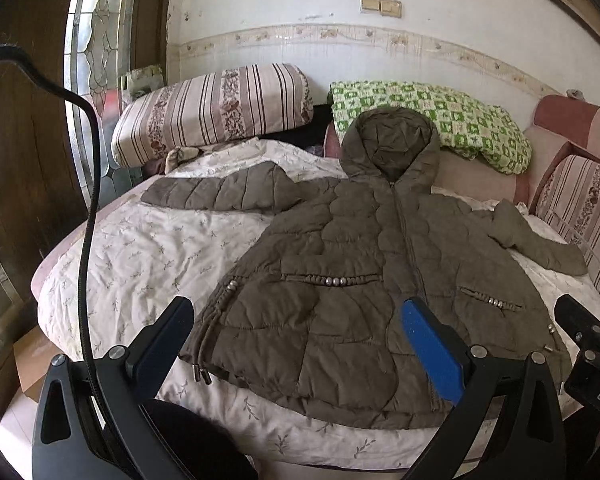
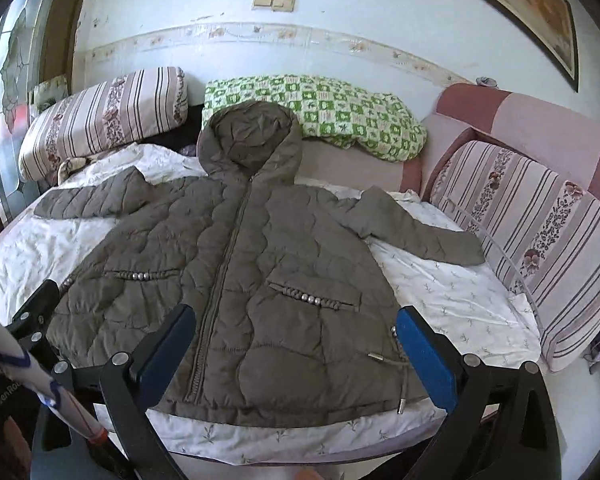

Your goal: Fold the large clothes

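One quilted olive jacket (image 1: 352, 280), hooded, zipped, lies front up across the centre of the frame on a bed (image 1: 140, 248), sleeves spread toward left and right edges. Left hand-held gripper (image 1: 296, 344): jaws wide apart, empty, at lower frame over the hem. Right hand-held gripper (image 2: 296, 344): likewise spread, empty. Step judged: folding not yet begun. Next move likely calls for pinching a sleeve and drawing it inward.
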